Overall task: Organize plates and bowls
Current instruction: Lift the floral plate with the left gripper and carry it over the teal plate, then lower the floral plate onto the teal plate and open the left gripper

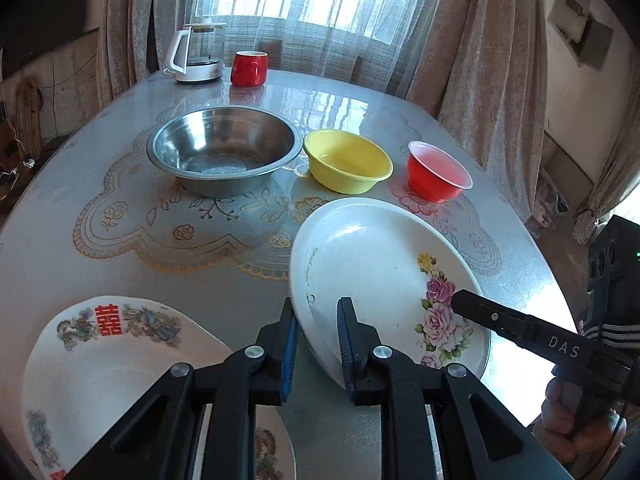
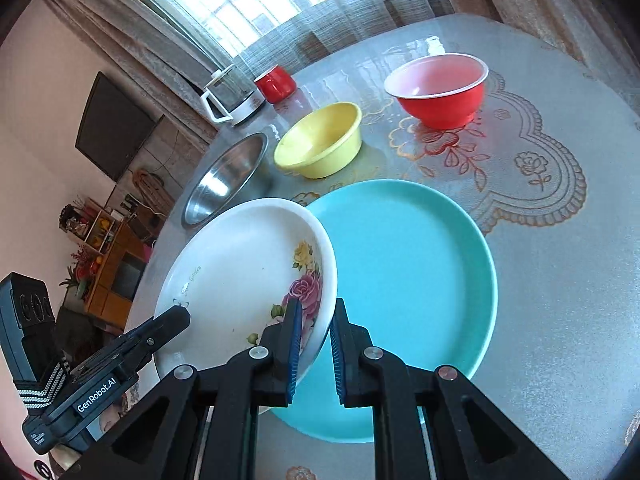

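so nothing was stacked yet as far as i could see. going left to right: the dragon plate (image 1: 108, 364) sat alone at the near left, the steel bowl (image 1: 224, 150) behind it, then the yellow bowl (image 1: 347, 166) and red bowl (image 1: 438, 176), all apart in a row. i had the rose plate (image 1: 384, 276) up off the table (image 1: 120, 208), tilted, my left gripper (image 1: 316, 346) clenched on its left rim and my right gripper (image 2: 314, 350) clenched on the other side. it hung over the teal plate (image 2: 420, 280), so probably going there. bowls still needed nesting.
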The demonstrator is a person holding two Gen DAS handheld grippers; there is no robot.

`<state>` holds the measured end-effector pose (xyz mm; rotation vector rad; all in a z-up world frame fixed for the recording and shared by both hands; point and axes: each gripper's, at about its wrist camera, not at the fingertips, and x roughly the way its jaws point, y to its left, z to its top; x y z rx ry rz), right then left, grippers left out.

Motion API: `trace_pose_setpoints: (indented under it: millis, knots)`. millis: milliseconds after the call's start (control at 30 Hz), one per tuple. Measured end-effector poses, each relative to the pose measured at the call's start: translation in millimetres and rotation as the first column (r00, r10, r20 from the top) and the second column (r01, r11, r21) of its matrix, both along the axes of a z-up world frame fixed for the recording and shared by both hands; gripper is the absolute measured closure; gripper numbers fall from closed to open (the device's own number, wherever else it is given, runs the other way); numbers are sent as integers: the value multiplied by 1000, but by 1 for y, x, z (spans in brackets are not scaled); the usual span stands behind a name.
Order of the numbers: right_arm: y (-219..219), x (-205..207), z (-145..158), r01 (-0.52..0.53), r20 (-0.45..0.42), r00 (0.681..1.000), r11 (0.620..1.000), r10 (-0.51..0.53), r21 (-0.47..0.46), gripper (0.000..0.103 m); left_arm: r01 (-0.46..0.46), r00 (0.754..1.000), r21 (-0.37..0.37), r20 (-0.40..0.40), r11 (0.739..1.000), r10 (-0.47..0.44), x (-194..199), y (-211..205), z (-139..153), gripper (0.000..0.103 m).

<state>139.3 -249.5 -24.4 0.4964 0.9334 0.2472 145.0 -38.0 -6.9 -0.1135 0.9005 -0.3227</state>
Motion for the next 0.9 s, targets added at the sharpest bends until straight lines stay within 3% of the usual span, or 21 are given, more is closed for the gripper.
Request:
trace_pose_setpoints:
  millis: [267, 567, 900]
  knots:
    - [-20, 5, -16, 64, -15, 998, 996, -66, -61, 88, 28, 998, 52, -49, 998, -25, 15, -33, -24, 83]
    - [-12, 8, -25, 55, 20, 998, 971, -52, -233, 88, 37, 997, 110, -68, 993, -30, 20, -43, -40, 82]
    - [-11, 2, -23, 45, 25, 999, 966, -40, -254, 87, 20, 998, 116, -67, 993, -12, 17, -41, -39, 82]
